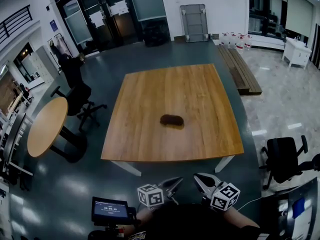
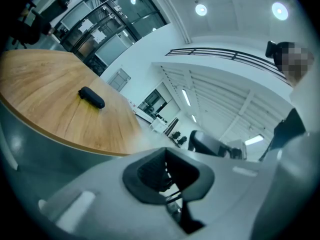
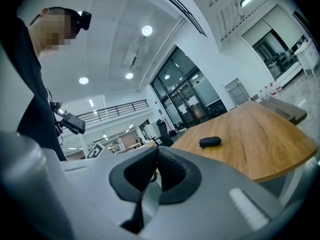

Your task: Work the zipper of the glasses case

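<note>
The glasses case [image 1: 172,120], a dark oval pouch, lies flat on the wooden table [image 1: 150,94], slightly nearer the person's side than the middle. In the head view its long axis runs left to right, roughly in line with the table's near edge; which end carries the zipper pull is too small to tell. The table top around the case is bare on every side, with broad wood between it and each edge. The left gripper [image 1: 175,182] and the right gripper [image 1: 202,180] hang side by side close to the person's body, off the table's near edge and well apart from the case. Each gripper view shows its ribbed pads pressed together with nothing between them, and the case on the wood beyond. The floor is dark grey-green and glossy, with open floor between the person and the table. A round wooden table [image 1: 47,126] and a black office chair [image 1: 77,96] stand to the left. Another black chair [image 1: 285,159] stands to the right, near the table's near right corner. A long wooden bench [image 1: 240,69] lies past the table's far right corner, and glass doors [image 1: 100,14] line the far wall.
</note>
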Motion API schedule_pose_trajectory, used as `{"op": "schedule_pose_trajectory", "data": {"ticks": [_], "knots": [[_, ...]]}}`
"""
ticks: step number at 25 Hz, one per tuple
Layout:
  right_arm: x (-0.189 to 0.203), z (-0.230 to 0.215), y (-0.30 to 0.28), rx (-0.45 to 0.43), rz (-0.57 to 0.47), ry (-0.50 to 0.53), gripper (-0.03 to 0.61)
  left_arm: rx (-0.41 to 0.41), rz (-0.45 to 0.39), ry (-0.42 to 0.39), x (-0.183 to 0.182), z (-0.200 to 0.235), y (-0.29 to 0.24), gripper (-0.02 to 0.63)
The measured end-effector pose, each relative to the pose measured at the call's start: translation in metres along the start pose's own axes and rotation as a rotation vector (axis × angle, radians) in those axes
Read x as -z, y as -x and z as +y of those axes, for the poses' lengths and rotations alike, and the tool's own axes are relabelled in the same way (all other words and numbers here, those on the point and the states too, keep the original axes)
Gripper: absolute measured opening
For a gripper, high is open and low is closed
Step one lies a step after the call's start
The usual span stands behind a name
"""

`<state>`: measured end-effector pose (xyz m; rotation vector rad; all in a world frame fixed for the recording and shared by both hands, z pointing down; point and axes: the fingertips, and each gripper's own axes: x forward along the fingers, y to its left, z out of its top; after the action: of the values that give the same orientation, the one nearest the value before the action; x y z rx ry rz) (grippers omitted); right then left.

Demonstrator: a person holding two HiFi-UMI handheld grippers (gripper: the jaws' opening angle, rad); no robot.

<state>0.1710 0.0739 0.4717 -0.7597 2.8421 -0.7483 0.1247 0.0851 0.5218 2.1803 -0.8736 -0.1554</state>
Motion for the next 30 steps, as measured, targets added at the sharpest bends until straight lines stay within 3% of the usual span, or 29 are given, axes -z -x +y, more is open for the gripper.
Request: {"op": "schedule_pose_trajectory", "data": {"ticks": [30], "knots": [[0.011, 0.017, -0.01, -0.03, 0.022, -0.004, 0.005, -0.017, -0.018, 0.047, 0.006, 0.006, 0.02, -0.002]]}}
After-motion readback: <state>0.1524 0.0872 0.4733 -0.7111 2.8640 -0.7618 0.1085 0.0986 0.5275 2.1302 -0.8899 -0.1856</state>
